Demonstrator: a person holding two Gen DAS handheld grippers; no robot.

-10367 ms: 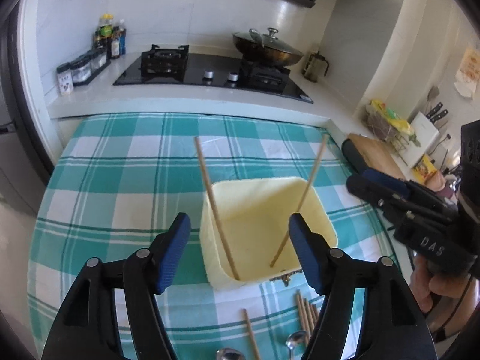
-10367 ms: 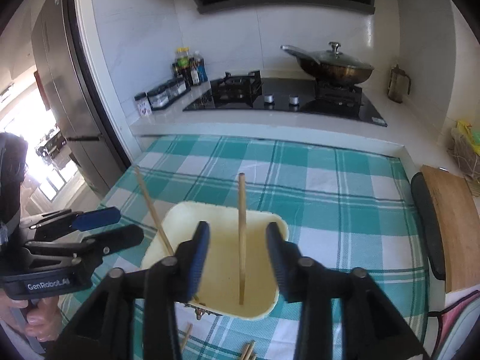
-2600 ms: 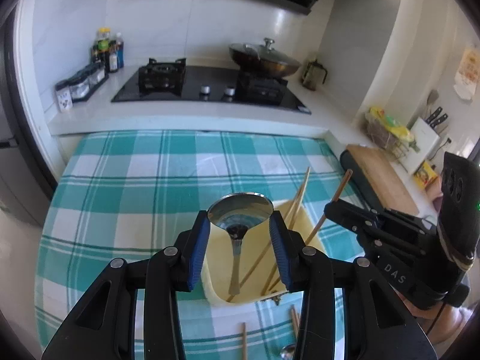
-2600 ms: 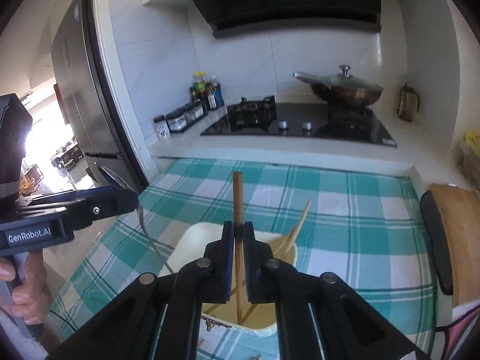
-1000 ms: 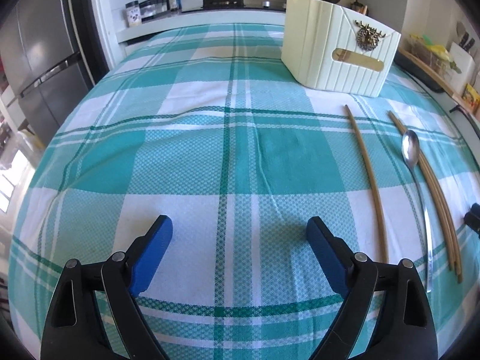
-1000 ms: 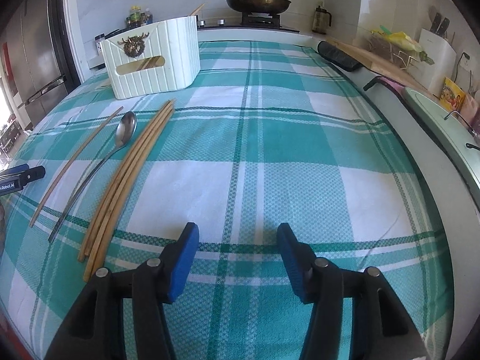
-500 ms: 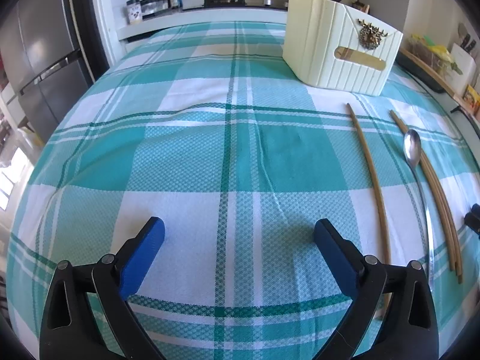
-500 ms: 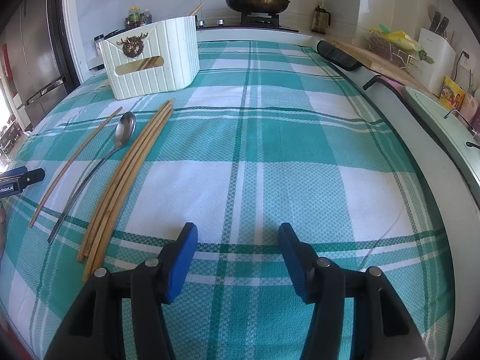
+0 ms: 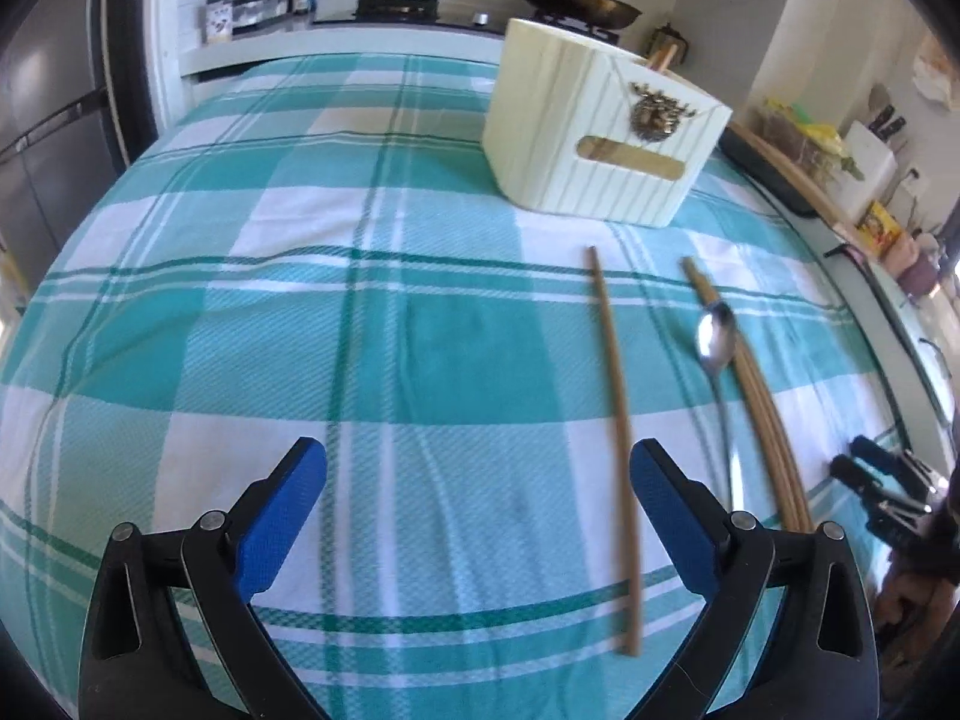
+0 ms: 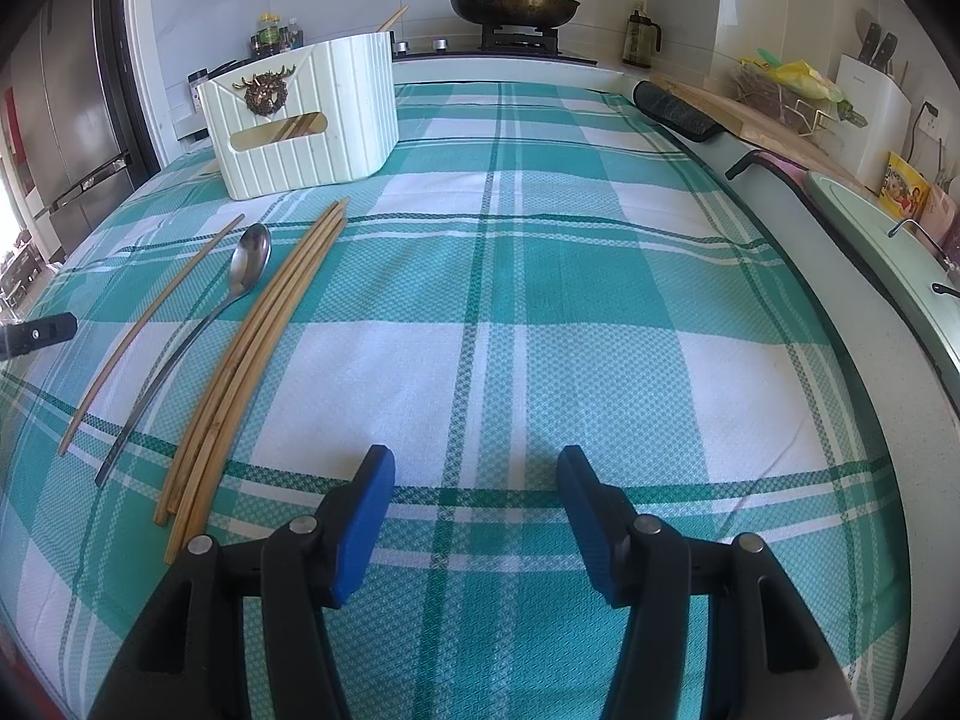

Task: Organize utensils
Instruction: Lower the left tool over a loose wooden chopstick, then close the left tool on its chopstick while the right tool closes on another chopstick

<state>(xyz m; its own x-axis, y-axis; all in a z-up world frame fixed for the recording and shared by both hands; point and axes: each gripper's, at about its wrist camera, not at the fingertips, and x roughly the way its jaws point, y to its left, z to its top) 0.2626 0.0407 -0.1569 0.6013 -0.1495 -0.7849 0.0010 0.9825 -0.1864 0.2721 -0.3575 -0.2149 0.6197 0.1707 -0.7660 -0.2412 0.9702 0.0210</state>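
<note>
Left wrist view — left claw (image 9: 477, 483) spread wide above the desk (image 9: 420, 348).
Single chopstick (image 9: 615, 420) lies just inside its right finger; right claw (image 10: 474, 489) gapes empty — spoon (image 10: 240, 276) off left.

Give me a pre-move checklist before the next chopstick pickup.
1. Left claw open, empty: ok.
2. Right claw open, empty: ok.
3. Single chopstick flat, apart from the spoon: ok.
4. It lies between the left claw's fingers: ok, near the right one.
5. Bundle separable: cannot tell, sticks touch.
6. Bin upright, room inside: upright ok, room cannot tell.
</note>
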